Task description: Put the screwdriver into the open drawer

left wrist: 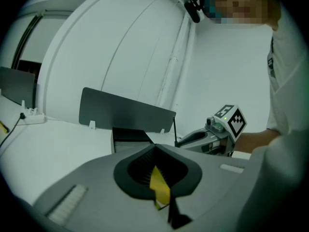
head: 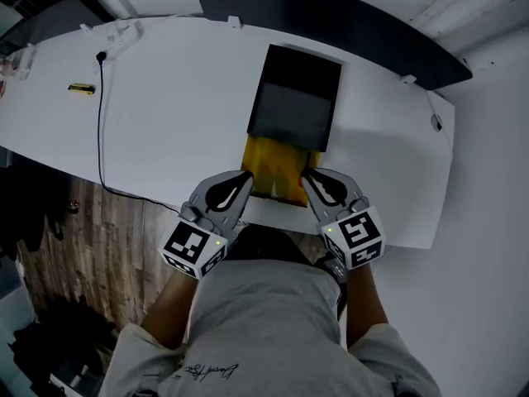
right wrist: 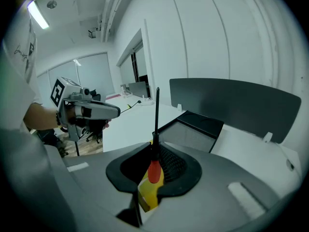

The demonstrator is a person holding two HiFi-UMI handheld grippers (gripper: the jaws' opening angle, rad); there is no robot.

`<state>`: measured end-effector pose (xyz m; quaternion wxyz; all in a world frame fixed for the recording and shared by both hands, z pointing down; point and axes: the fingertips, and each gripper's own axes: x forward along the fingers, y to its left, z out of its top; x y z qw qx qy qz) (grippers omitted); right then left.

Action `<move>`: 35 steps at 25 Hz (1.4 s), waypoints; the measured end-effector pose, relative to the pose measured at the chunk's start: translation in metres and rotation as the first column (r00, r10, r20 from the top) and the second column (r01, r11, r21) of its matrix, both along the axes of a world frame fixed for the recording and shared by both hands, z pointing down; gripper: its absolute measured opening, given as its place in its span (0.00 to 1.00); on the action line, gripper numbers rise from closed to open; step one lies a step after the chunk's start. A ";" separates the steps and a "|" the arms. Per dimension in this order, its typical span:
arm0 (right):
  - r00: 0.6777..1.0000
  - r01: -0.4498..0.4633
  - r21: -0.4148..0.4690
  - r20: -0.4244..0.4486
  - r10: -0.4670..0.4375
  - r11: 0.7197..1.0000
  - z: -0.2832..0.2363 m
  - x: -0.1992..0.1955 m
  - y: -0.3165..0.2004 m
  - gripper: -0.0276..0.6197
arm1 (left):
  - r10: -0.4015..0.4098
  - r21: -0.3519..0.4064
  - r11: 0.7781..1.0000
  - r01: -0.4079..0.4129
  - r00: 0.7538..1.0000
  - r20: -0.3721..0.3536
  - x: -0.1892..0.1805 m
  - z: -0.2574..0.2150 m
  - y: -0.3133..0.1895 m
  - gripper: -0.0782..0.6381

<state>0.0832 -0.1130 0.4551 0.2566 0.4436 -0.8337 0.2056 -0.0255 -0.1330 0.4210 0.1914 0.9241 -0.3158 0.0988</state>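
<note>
Cable (head: pixel 100 131) at far left: black, crosses the white table (head: pixel 182 114) from the back to the near edge and drops toward the wooden floor (head: pixel 74 238). Just left of it, a small yellow object (head: pixel 80 89) (too small to name). Next, left gripper (head: pixel 245 178): hovers at the left front corner of the open drawer (head: pixel 277 168), jaws together and clamped on nothing. Shows, in the left gripper view, only a sliver of the drawer's yellow through the hollow behind the closed tips. Centre: yellow drawer, pulled out toward the person from a dark cabinet (head: pixel 293 98) standing on the table, with a dark divider panel (head: pixel 331 23) behind. Then right gripper (head: pixel 307 174): sits at the drawer's right front corner, level with the left one, jaws closed tight on the screwdriver (right wrist: pixel 153 172). Grips it by the red part near the handle, thin black shaft (left wrist: pixel 175 129) pointing up, crossing the cabinet and the panel in the right gripper view. Holds the tool outside the drawer, near its right rim; cannot tell whether it touches that rim. Marker cubes on both grippers face up toward the head camera, forearms bare behind them.
</note>
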 end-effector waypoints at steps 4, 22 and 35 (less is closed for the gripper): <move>1.000 -0.014 -0.021 0.017 0.015 1.000 0.015 0.003 -0.001 0.15 | -0.005 -0.022 1.000 0.005 1.000 0.006 -0.001 0.012 0.000 0.11; 0.999 0.040 -0.123 -0.028 -0.043 0.992 0.060 0.004 0.007 0.15 | -0.019 -0.087 0.996 0.020 1.000 0.007 0.001 0.049 0.001 0.11; 0.992 0.086 -0.199 -0.074 -0.102 0.976 0.088 -0.003 0.010 0.15 | -0.050 -0.133 0.990 0.051 0.999 0.011 -0.010 0.072 -0.003 0.11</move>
